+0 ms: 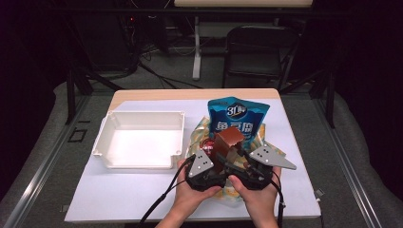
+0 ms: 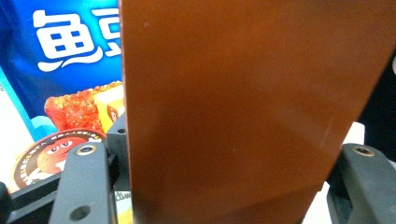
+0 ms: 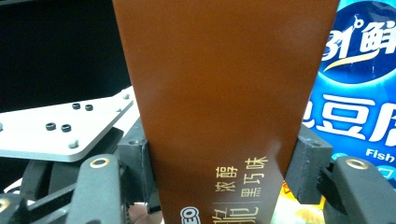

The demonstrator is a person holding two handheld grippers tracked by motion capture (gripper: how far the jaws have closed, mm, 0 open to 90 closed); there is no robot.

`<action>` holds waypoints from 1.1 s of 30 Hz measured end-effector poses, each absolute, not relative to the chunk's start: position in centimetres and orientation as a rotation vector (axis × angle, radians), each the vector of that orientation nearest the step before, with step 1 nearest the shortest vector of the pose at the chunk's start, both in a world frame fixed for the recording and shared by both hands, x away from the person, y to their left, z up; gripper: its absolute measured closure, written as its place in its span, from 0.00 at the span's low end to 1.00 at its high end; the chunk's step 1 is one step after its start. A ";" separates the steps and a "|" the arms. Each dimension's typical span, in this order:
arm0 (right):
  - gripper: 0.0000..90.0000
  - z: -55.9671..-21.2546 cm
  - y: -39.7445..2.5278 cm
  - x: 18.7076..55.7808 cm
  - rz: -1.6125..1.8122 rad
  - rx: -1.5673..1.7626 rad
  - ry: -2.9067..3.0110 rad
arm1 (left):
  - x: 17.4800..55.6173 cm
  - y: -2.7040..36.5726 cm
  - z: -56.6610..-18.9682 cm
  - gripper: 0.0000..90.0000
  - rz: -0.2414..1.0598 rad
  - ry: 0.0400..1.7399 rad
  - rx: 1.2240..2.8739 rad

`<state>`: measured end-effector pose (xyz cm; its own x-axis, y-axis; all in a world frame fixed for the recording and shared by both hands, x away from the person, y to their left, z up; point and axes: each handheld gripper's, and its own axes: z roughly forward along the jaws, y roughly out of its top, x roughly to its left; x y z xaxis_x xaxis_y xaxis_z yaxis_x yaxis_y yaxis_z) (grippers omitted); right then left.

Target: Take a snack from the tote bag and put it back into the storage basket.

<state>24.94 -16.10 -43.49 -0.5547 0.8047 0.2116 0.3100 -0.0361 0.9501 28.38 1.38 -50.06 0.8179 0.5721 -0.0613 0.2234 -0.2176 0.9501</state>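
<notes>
Brown box (image 1: 228, 138) upright, both grippers clamping

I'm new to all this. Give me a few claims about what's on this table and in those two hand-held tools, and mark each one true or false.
1. Both grippers have their fingers closed on the brown box. True: the left gripper and right gripper each pinch it from both sides.
2. The white tray holds the snacks. False: it is empty; the snacks lie to its right.
3. A blue snack bag is behind the brown box. True.
4. The brown box lies flat on the table. False: it is held up off the table, standing on end between the fingers.
5. The white tray sits on the person's right. False: it is on the left side of the table.
</notes>
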 end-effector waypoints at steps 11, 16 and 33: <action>0.36 -43.7 -16.0 25.1 1.641 1.146 1.856 | 28.4 1.9 -49.8 0.48 0.344 0.635 1.824; 0.22 -43.0 -16.5 24.7 1.687 1.082 1.837 | 29.2 3.2 -49.6 0.48 0.308 0.698 1.808; 0.21 -45.1 -19.5 24.5 1.569 1.075 1.828 | 29.8 9.6 -48.3 0.48 0.399 0.823 1.799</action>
<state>24.51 -19.49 -45.12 -0.5641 0.8169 0.1202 0.2428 0.0250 0.9697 29.81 9.63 -48.26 0.7058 0.6990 -0.1151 0.3421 -0.1941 0.9194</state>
